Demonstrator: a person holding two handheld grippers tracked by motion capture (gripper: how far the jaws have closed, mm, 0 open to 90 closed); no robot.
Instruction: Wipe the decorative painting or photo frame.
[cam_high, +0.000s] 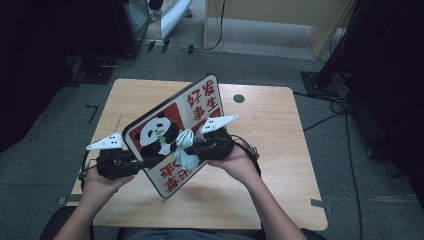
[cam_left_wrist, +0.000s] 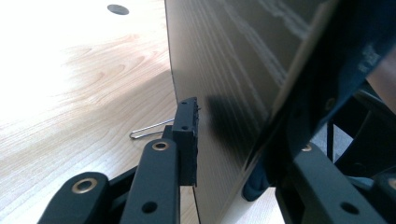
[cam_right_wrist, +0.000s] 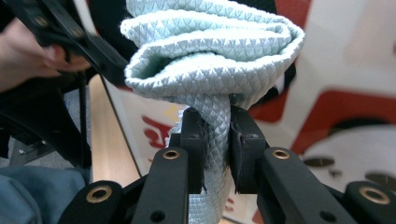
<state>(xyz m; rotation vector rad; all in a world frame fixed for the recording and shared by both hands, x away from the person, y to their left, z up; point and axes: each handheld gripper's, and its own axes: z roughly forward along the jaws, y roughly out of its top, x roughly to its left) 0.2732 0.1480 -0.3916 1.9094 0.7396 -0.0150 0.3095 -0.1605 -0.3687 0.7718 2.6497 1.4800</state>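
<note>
The panda sign board (cam_high: 170, 132) stands tilted on one edge at the middle of the frame, above the wooden table (cam_high: 280, 150). Your left gripper (cam_high: 150, 161) clamps its lower left edge, one jaw on each face. Your right gripper (cam_high: 192, 149) pinches a bunched pale-green cloth (cam_high: 184, 147) against the printed face, just right of the panda. A wire clip (cam_left_wrist: 149, 129) lies on the tabletop behind.
</note>
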